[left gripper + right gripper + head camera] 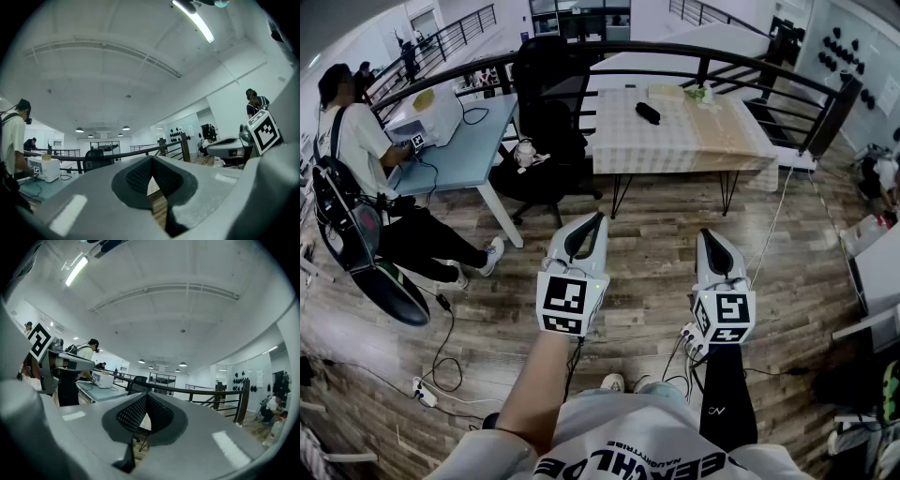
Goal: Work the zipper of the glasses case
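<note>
Running upside down below the left gripper (598,217), shirt lettering (661,466) is illegible.

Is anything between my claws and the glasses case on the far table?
Nothing visible blocks the way. Only bare floor lies between the left claw, the right claw and the table where the case lies. The chair stands just left of that path.

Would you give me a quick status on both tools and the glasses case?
Left tool shut, empty. Right tool shut, empty. Glasses case on far table, untouched. Office chair left of table.
</note>
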`<state>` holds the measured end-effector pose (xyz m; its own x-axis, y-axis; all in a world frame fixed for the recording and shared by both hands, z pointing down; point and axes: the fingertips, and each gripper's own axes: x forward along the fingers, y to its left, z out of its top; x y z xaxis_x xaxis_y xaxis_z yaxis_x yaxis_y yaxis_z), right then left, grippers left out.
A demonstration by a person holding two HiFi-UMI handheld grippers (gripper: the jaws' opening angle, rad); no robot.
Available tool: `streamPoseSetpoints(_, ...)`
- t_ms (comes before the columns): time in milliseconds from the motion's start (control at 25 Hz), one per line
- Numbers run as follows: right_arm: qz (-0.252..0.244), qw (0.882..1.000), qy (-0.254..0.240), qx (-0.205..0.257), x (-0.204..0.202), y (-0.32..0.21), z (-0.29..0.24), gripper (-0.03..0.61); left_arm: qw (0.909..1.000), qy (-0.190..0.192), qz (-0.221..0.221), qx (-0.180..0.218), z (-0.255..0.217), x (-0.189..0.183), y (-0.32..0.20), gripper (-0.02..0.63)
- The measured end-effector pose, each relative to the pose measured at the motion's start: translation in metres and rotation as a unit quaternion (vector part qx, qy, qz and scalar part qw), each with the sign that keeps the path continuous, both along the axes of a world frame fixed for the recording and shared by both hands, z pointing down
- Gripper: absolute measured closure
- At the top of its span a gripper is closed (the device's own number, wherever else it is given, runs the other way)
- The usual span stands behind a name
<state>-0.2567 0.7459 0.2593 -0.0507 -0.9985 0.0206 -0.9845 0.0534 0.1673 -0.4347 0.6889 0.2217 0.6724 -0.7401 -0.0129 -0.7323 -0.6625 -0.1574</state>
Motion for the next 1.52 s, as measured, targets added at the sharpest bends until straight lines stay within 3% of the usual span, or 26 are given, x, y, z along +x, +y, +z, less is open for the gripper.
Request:
streamPoseSetpoints(760, -0.001, 1.0, -0.022, -0.007, -0.003, 0.014, 0.013, 0.541, 0.9998, -0.018, 0.003, 0.002, 0.011, -0.002, 0.012, 0.599)
streamPoseSetpoints(920, -0.004, 1.0, -0.013, -0.013, -0.01, 0.017, 0.023, 0.463, 0.9998, -0.016, 0.011, 0.004, 0.016, -0.002, 0.014, 0.515)
streamPoseSetpoints(1000, -0.005, 1.0, -0.007, -0.016, -0.01, 0.012, 0.025, 0.435, 0.9998, -0.015, 0.016, 0.001, 0.017, -0.001, 0.011, 0.469)
streamPoseSetpoints(1520, -0.014, 1.0, -0.021, -0.004, 0.031, -0.073, 0.03, 0.398, 0.9999, 0.001, 0.009, -0.005, 0.02, 0.034, -0.067, 0.466)
